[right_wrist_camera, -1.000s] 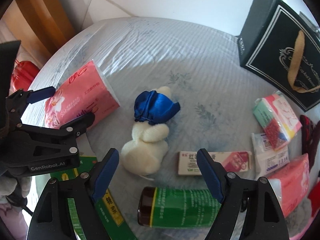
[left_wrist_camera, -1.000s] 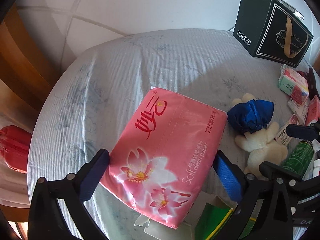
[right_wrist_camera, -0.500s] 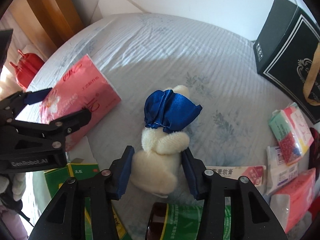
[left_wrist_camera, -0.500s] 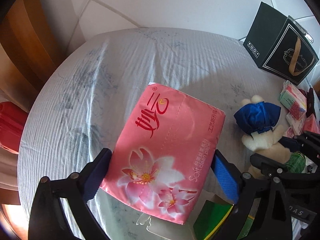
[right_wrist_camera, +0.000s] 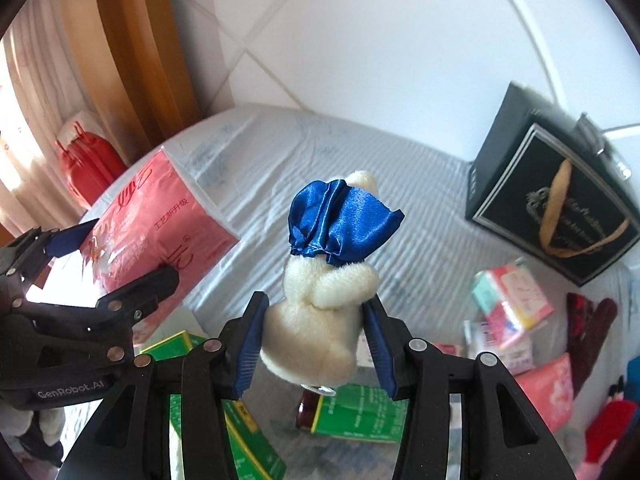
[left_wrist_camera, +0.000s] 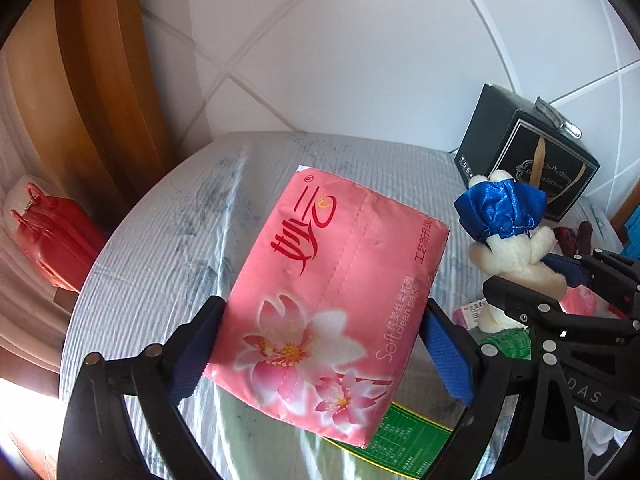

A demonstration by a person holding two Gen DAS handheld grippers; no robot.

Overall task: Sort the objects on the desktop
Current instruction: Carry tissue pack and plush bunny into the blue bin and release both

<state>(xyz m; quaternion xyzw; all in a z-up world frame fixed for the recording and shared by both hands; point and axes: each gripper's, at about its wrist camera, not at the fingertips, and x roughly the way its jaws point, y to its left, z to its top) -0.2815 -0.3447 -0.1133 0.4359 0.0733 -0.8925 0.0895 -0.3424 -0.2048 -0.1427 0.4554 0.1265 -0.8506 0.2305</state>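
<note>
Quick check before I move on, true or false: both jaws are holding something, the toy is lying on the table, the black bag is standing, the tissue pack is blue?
1. Both grippers hold something: true. The left gripper clamps the tissue pack; the right gripper clamps the plush toy.
2. The toy lies on the table: false. It is held off the table.
3. The black gift bag stands upright: true.
4. The tissue pack is blue: false. It is pink.

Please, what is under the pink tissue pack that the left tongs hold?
Under the pink tissue pack a green box sticks out on the tablecloth. The rest below is covered by the pack.
</note>
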